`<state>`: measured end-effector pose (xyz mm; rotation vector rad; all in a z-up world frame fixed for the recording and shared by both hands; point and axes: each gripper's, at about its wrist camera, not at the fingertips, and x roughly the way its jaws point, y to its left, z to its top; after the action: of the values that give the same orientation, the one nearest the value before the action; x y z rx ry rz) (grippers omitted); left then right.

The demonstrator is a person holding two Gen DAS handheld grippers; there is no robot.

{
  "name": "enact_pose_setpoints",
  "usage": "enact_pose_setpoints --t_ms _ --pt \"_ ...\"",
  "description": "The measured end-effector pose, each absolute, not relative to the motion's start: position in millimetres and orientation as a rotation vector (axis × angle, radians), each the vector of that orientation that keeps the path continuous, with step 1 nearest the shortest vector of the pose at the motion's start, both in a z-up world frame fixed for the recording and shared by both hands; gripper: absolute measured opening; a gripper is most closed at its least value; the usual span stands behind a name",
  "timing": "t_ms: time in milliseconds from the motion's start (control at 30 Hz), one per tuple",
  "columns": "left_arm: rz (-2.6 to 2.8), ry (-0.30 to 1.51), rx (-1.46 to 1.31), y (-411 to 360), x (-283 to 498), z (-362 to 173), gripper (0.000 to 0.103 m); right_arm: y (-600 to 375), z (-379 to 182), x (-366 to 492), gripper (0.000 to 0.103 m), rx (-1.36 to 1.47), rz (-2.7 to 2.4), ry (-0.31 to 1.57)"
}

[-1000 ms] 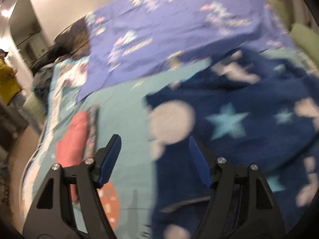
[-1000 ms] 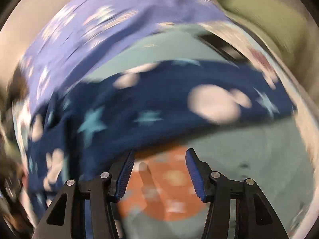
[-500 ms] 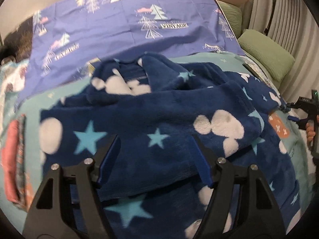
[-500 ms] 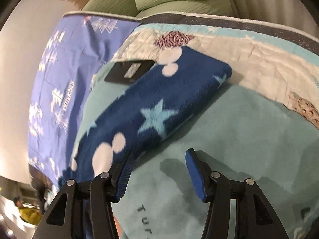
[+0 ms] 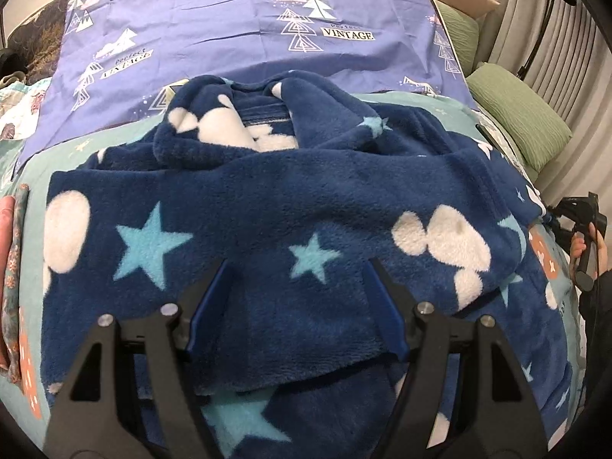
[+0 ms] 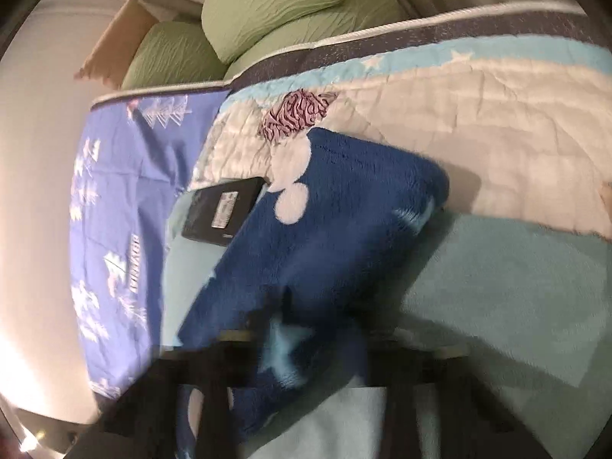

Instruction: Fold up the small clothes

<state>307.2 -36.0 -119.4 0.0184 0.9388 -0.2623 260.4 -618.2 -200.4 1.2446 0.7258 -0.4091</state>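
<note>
A navy fleece garment [image 5: 267, 206] with white dots and light blue stars lies crumpled on the teal bed cover [image 5: 38, 160]. My left gripper [image 5: 298, 306] is open just above its near folded edge, holding nothing. In the right wrist view one sleeve or leg of the same garment [image 6: 336, 237] stretches toward the far edge of the bed. My right gripper [image 6: 317, 329] is badly blurred at the bottom of that view, over the fleece; its jaws cannot be made out. The right gripper also shows in the left wrist view [image 5: 581, 229] at the garment's right edge.
A purple sheet with tree prints [image 5: 248, 30] covers the far half of the bed. Green pillows [image 5: 524, 114] lie at the right. A folded pink and patterned cloth [image 5: 9, 267] lies at the left edge. A black flat device [image 6: 222, 214] lies beside the fleece.
The left view swung right from the teal cover onto the garment, then closed in. The right view turned from the garment's middle to its far end and is now blurred by motion.
</note>
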Motion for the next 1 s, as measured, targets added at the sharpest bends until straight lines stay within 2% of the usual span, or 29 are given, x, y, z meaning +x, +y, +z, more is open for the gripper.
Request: enact_pose_setpoints --t_ms 167,333,500,633,733,900,933,1000 --pt "-0.275 0.936 -0.001 -32 308 -118 0.072 -607 -171 268 0.008 1.135 -0.379 0.687" --pt "-0.281 0.933 -0.031 -26 306 -115 0.072 -569 -103 285 0.008 0.923 -0.242 0.640" --pt "-0.280 0.920 -0.055 -19 303 -109 0.072 -484 -37 301 0.008 0.655 -0.040 0.608" --pt "-0.277 0.904 -0.074 -8 301 -101 0.072 -371 -5 299 0.008 0.365 0.150 0.603" --pt "-0.270 0.908 -0.101 1 301 -99 0.072 -292 -10 291 0.009 0.161 0.251 0.627" --pt "-0.311 0.953 -0.178 15 300 -104 0.072 -167 -76 263 0.012 -0.290 0.394 0.750" --pt "-0.321 0.959 -0.189 16 300 -105 0.072 -152 -94 257 0.014 -0.360 0.406 0.785" --pt "-0.355 0.979 -0.232 18 300 -108 0.072 -142 -111 250 0.025 -0.421 0.407 0.807"
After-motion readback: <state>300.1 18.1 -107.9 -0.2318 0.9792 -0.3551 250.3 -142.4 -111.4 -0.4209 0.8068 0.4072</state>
